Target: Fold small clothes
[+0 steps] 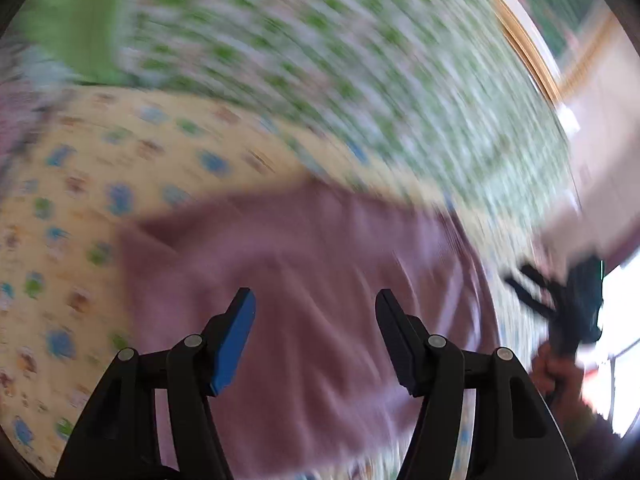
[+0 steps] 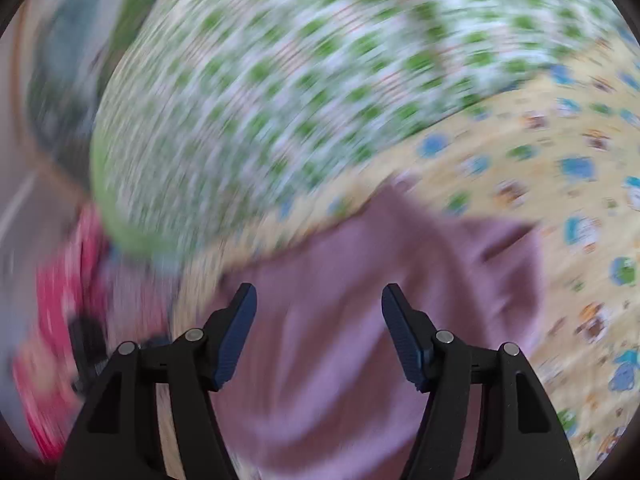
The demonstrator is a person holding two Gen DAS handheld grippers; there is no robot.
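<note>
A mauve-pink small garment (image 1: 320, 264) lies rumpled on a yellow sheet printed with cartoon animals (image 1: 100, 184). Both views are motion-blurred. My left gripper (image 1: 316, 300) is open and empty, hovering just above the garment's near part. My right gripper (image 2: 319, 296) is open and empty too, over the same garment (image 2: 360, 280), which has a flap sticking out to the right (image 2: 508, 248). The right gripper also shows in the left wrist view (image 1: 568, 300), held by a hand at the right edge, its fingers apart.
A green-and-white patterned cover (image 1: 340, 60) lies beyond the yellow sheet (image 2: 540, 160), also in the right wrist view (image 2: 260, 100). A red and pink heap of cloth (image 2: 60, 300) sits at the left. A wooden edge (image 1: 528, 52) and pale floor (image 1: 600, 140) lie at the right.
</note>
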